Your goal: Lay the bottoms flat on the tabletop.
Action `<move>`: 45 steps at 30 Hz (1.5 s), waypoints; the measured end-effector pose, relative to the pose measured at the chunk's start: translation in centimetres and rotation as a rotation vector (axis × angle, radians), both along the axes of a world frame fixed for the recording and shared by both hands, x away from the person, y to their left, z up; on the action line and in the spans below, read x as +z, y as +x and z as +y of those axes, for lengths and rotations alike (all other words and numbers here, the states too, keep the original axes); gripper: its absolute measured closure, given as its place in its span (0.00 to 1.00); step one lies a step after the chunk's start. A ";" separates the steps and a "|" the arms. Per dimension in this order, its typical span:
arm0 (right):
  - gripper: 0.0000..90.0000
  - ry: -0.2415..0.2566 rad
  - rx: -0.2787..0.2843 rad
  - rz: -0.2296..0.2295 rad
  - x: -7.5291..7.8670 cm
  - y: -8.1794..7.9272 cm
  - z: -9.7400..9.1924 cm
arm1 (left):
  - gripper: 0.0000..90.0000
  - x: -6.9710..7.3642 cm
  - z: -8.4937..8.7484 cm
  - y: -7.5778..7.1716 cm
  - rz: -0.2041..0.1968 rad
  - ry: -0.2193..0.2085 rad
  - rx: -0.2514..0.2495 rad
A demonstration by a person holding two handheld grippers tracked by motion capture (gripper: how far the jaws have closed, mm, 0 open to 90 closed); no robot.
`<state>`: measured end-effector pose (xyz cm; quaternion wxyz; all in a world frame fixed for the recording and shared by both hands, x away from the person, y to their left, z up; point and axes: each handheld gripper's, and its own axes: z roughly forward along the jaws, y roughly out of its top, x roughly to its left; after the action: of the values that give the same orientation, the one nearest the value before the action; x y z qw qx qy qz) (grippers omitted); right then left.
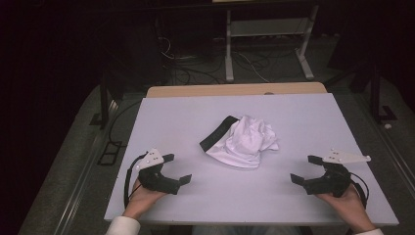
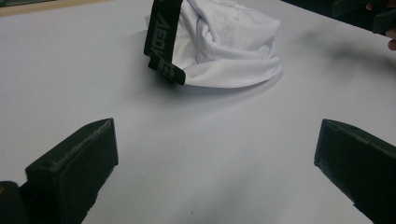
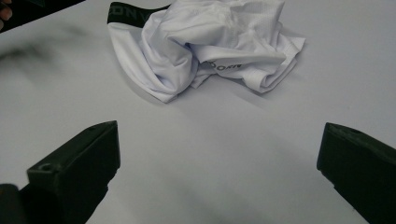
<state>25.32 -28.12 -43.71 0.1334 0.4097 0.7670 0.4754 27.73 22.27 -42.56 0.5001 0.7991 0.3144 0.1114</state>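
A crumpled white garment with a black lettered waistband lies in a heap near the middle of the white table. My left gripper rests low at the front left, open, jaws wide apart with nothing between them. At the front right my right gripper is open too, and empty. The left gripper view has the garment ahead, waistband toward it, beyond the gripper. In the right gripper view the garment lies ahead of the gripper.
The tabletop ends close behind both hands at the front edge. A wooden strip borders the far side. Beyond it stand a metal frame and loose cables on a dark floor.
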 end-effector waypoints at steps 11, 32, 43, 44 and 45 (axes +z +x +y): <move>0.00 0.007 -0.010 -0.010 0.2 -0.1 -0.3 | 0.00 0.0 0.0 0.0 0.002 0.004 -0.005; 0.00 0.019 -0.023 -0.024 2.2 -0.1 -0.6 | 0.00 2.0 -0.3 -0.8 -0.036 0.056 -0.020; 0.00 0.006 -0.012 -0.038 4.3 0.7 -0.6 | 0.00 3.7 -0.2 -0.4 -0.053 0.063 -0.025; 0.00 0.005 -0.011 -0.041 4.4 0.9 -0.6 | 0.00 3.8 -0.3 -0.3 -0.052 0.063 -0.025; 0.00 0.005 -0.011 -0.039 4.4 1.0 -0.6 | 0.00 3.8 -0.3 -0.3 -0.052 0.063 -0.025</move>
<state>26.33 -28.67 -39.27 0.1499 0.4047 0.7609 0.4846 27.47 21.98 -38.81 0.4843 0.8151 0.2874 0.1356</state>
